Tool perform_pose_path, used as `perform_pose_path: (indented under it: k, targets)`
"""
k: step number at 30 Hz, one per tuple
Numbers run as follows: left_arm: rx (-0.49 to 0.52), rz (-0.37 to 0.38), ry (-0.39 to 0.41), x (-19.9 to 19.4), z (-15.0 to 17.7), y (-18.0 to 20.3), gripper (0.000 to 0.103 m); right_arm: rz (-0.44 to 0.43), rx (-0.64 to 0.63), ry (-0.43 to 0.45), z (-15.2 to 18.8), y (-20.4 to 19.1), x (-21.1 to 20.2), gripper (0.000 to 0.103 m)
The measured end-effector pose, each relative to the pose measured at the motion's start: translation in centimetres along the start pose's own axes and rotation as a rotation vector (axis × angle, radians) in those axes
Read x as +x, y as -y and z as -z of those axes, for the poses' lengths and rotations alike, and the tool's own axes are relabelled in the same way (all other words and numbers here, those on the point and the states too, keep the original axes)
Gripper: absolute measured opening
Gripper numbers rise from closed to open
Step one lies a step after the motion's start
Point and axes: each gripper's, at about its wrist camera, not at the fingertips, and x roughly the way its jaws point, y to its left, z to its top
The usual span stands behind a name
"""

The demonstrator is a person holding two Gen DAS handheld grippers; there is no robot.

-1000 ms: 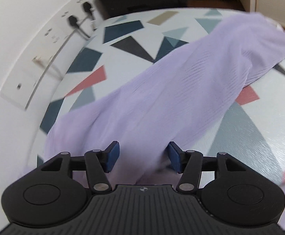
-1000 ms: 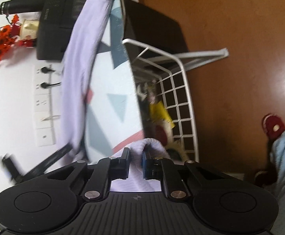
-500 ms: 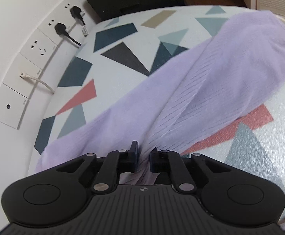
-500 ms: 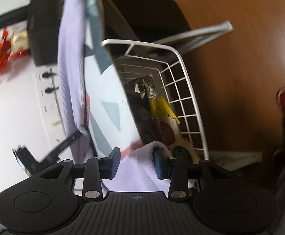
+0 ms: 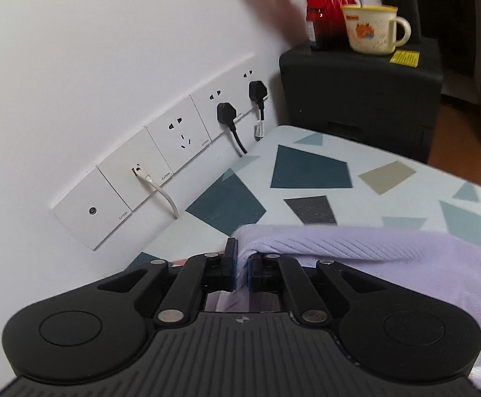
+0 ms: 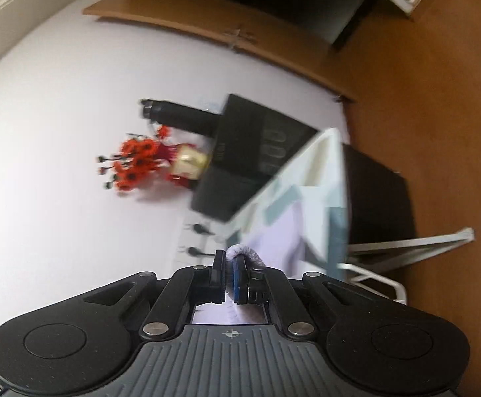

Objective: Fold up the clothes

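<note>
A lilac ribbed garment [image 5: 389, 258] lies on the patterned table [image 5: 310, 168] and stretches to the right in the left wrist view. My left gripper [image 5: 240, 264] is shut on a fold of its edge, lifted a little off the table near the wall. In the right wrist view my right gripper [image 6: 229, 269] is shut on another bunched part of the lilac garment [image 6: 240, 250], held up beside the table edge [image 6: 336, 198]. That view is tilted and blurred.
A row of wall sockets [image 5: 174, 145] with black plugs runs behind the table. A black cabinet [image 5: 363, 99] at the far end carries a cream mug [image 5: 372, 29] and a red vase of flowers [image 5: 326, 3]. A white wire basket [image 6: 389, 264] stands beside the table over the wooden floor.
My left gripper closed on the garment and lifted it toward the wall. My right gripper opened briefly, closed on the cloth again and swung upward.
</note>
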Motion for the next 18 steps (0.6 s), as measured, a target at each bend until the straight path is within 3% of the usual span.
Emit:
perform_pose_path:
  k: [4,6,9,12,18]
  targets:
    - [0.043,-0.006,-0.021,2.0,1.0,2.3,0.006,0.165,0.111,-0.118,2.2,5.2,0.6,0.003]
    - [0.051,-0.012,-0.025,2.7,1.1,2.9,0.006,0.193,0.152,-0.214,3.9,6.6,0.9,0.003]
    - [0.053,-0.016,-0.038,3.6,1.2,3.1,0.006,0.202,0.080,-0.371,6.8,6.1,2.1,0.003]
    - [0.059,-0.020,-0.056,4.3,1.4,3.0,0.006,0.259,0.052,-0.421,7.7,6.3,3.1,0.004]
    - [0.054,-0.020,-0.085,5.2,1.9,2.8,0.006,0.303,0.120,-0.478,6.6,8.5,5.5,0.006]
